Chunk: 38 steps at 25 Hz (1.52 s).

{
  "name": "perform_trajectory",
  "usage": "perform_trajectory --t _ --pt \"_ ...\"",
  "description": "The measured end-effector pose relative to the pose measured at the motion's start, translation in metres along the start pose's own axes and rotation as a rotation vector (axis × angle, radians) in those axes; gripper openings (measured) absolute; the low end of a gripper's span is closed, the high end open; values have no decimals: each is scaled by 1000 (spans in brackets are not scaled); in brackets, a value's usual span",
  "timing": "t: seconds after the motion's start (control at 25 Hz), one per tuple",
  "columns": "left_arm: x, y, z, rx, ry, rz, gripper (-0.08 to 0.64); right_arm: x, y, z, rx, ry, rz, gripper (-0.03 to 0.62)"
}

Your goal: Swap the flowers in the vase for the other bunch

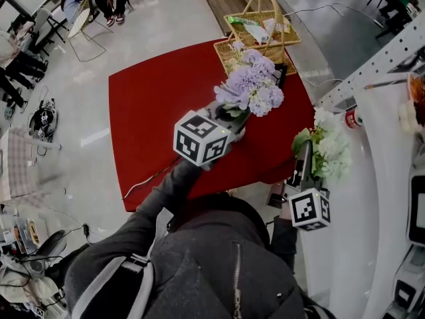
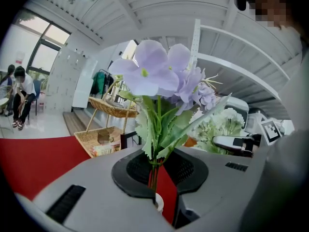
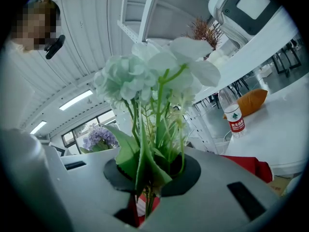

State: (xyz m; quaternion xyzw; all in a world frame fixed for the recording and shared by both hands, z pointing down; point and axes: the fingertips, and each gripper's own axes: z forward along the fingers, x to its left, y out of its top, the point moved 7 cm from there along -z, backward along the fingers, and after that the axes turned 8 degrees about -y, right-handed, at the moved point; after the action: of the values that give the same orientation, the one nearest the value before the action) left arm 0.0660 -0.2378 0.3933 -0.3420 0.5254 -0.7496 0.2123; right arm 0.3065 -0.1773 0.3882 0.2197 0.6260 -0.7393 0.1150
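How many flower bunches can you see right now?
2. The purple flower bunch is gripped in the left claw; the white-and-green flower bunch is in the right claw. The handled wicker basket may hide more.

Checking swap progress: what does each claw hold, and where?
Left claw: lilac artificial flower bunch, by its stems. Right claw: white-and-green artificial flower bunch, by its stems.

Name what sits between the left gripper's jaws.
The thin green stems of the purple artificial flower bunch, pinched by the left gripper; the left gripper view shows it.
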Motion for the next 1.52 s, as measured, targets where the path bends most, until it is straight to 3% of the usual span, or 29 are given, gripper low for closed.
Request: perform_trajectory --t 0.56,1.28,1.52 --pt "-15 34 -8 -60 -71 25 57 6 5 -8 -1 20 -13 60" --pt "-22 81 -36 -194 -40 141 55 31 11 -10 -17 85 -35 60" --pt "-21 89 -49 -253 -36 131 55 36 14 -9 -24 77 -35 60"
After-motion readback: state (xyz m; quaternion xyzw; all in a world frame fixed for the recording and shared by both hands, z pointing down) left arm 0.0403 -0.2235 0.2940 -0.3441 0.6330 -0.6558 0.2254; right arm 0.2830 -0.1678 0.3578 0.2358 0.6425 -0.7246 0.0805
